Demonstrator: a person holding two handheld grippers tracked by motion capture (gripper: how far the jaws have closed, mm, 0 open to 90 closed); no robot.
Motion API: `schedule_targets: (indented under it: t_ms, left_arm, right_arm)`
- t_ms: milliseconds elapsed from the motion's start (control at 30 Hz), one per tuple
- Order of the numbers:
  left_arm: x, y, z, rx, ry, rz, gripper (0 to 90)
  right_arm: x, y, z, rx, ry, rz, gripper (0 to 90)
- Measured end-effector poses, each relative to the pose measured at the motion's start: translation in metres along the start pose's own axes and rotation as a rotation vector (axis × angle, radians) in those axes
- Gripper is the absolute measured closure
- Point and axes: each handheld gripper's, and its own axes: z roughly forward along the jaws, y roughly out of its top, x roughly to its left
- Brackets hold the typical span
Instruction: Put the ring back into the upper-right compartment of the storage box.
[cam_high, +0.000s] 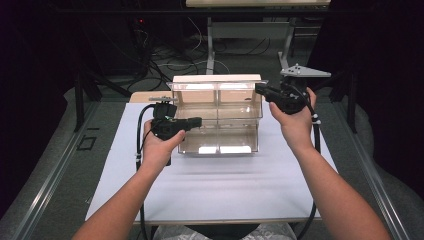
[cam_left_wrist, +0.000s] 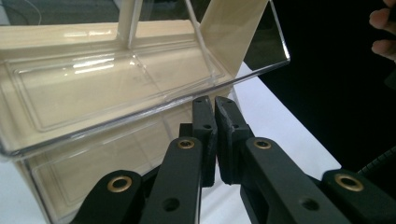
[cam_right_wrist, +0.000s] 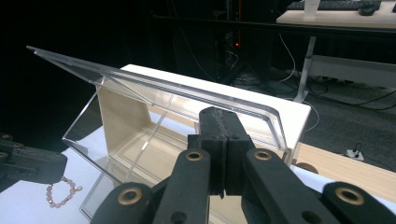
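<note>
A clear plastic box (cam_high: 218, 131) stands mid-table with its lid (cam_right_wrist: 154, 88) raised. My right gripper (cam_high: 260, 89) is shut, and its closed tips (cam_right_wrist: 219, 114) rest against the lid's rim at the box's far right corner. My left gripper (cam_high: 196, 121) hovers at the box's left side with its jaws (cam_left_wrist: 215, 105) together, just short of the front wall. In the right gripper view a pink bead bracelet (cam_right_wrist: 60, 192) hangs right under the left gripper's (cam_right_wrist: 63, 163) tips, apparently pinched there. The left gripper's own view hides the bracelet beneath the jaws.
The box sits on a white mat (cam_high: 210, 185) that covers the table. A wooden board (cam_high: 145, 96) lies behind the box at the left. Beyond the table are dark floor, cables and a desk frame (cam_high: 250, 35).
</note>
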Motion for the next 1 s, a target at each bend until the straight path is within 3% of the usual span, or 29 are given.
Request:
schedule_targets:
  t_ms: [400,667,1000]
  left_arm:
    - [-0.011,0.012,0.011,-0.016,-0.012,0.006,87.7]
    - [-0.014,0.019,0.019,-0.030,-0.019,-0.023,87.7]
    - [-0.017,0.023,0.030,-0.041,-0.016,-0.029,87.7]
  right_arm:
    - [0.000,0.000,0.000,-0.001,0.004,0.001,90.0]
    - [0.000,0.000,0.000,0.001,0.003,0.001,90.0]
    - [0.000,0.000,0.000,-0.005,0.003,0.008,90.0]
